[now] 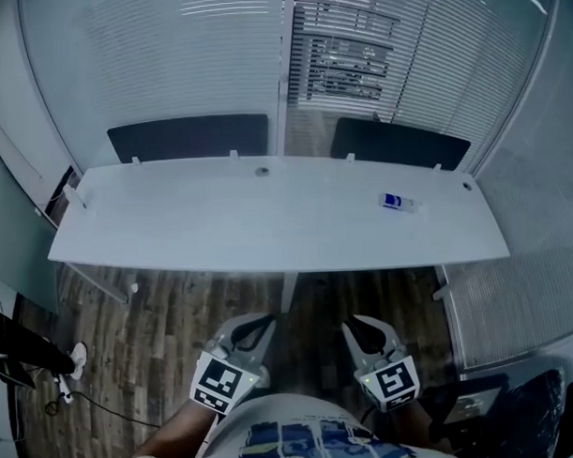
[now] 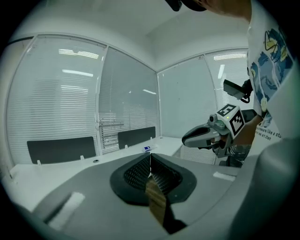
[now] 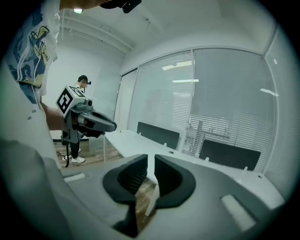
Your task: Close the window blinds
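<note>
The window blinds [image 1: 342, 66] hang behind the glass wall beyond the white desk [image 1: 221, 226]; the middle section has its slats partly open and uneven, while the blinds [image 1: 168, 58] to its left look flat and pale. Both grippers are low and close to my body, well short of the desk. My left gripper [image 1: 267, 320] has its jaws pressed together on nothing [image 2: 150, 164]. On my right gripper [image 1: 350, 323] a narrow gap shows between the pads, with nothing in it [image 3: 149, 164]. Each gripper appears in the other's view: the right gripper [image 2: 187, 138] and the left gripper [image 3: 112, 126].
Two dark screen panels [image 1: 189, 137] [image 1: 401, 142] stand along the desk's far edge. A small blue-and-white object [image 1: 396, 203] lies on the desk at the right. A shoe and a cable [image 1: 77, 355] lie on the wood floor at the left. A person [image 3: 77, 117] stands far off.
</note>
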The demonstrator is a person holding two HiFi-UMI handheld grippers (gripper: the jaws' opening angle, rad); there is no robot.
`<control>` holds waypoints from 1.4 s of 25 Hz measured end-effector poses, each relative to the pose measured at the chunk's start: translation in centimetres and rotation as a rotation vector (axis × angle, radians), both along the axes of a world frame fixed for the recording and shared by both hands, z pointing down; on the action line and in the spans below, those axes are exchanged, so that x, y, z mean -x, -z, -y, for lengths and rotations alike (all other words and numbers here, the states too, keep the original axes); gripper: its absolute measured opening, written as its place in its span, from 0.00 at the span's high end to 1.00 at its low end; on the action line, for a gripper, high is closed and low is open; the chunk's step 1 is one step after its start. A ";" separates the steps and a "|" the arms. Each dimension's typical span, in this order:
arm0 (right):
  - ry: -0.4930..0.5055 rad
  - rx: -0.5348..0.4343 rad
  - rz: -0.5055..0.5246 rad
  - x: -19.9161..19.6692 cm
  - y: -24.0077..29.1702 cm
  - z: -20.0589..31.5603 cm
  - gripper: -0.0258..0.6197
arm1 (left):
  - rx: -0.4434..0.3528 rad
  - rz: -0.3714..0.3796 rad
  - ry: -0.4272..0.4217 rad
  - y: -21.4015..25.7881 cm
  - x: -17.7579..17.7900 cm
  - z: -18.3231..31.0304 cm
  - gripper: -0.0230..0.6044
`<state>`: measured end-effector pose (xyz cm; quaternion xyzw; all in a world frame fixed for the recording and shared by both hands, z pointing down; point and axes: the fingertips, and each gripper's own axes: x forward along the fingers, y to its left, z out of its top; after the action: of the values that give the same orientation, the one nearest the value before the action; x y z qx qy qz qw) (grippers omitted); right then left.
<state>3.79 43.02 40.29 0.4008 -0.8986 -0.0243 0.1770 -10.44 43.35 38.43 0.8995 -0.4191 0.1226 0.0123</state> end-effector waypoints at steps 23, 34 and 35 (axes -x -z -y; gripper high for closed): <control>0.007 0.039 -0.025 1.9 -1.2 14.8 0.88 | 0.026 -0.018 -0.012 -1.2 1.2 15.1 0.95; 0.067 0.044 -0.012 -3.1 -1.1 23.7 0.88 | 0.026 -0.007 0.081 -0.9 -3.2 23.7 0.95; 0.073 0.053 -0.009 -3.6 -1.4 24.0 0.88 | 0.024 -0.008 0.090 -0.9 -3.6 24.1 0.95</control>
<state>7.42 19.02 41.67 0.3629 -0.9121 -0.0089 0.1904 -6.85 19.20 39.34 0.8799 -0.4578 0.1235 0.0304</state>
